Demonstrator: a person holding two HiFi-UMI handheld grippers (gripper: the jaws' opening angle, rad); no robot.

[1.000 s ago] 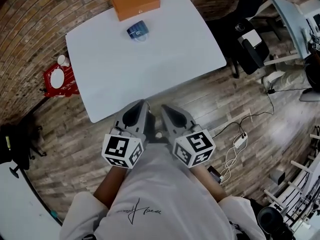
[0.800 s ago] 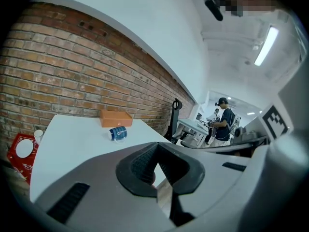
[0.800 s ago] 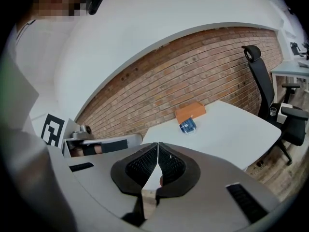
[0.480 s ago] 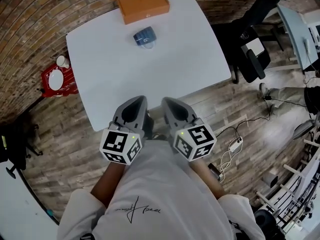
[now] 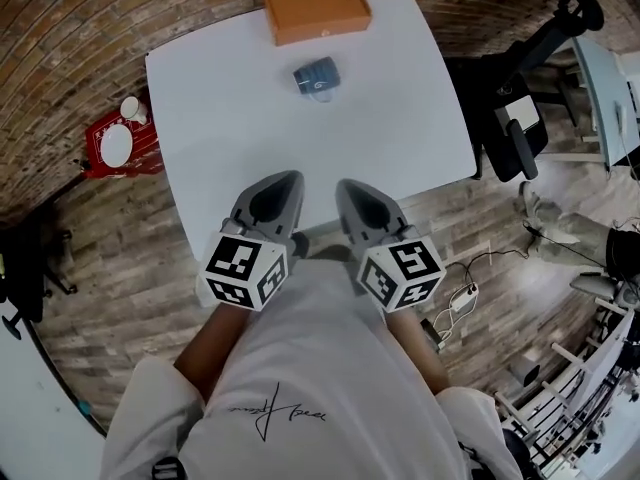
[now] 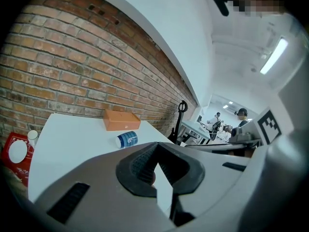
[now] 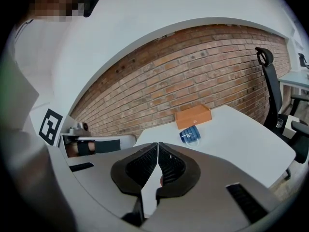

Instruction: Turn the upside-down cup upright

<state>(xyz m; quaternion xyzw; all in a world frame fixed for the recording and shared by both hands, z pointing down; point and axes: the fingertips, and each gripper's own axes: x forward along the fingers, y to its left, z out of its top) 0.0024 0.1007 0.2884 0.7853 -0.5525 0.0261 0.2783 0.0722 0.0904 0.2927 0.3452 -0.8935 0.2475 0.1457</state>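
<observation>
The blue cup [image 5: 316, 77], printed with a white swirl, is sitting far across the smooth white worktop [image 5: 230, 138], just beside the flat orange box [image 5: 317, 11] at the back edge. In the right gripper view its wider pale rim is facing down. Compared with a second ago, cup and box are showing further right in the head view, and both tongs are reaching slightly further over the near edge. The left tongs [image 5: 289, 180] and right tongs [image 5: 345, 186], grey moulded shells, are each holding their jaws closed tip to tip on nothing, well apart from the cup. A brick wall [image 6: 72, 71] is backing the worktop. A red tray [image 5: 118, 148] is lying on the wood-plank floor [image 5: 120, 268].
</observation>
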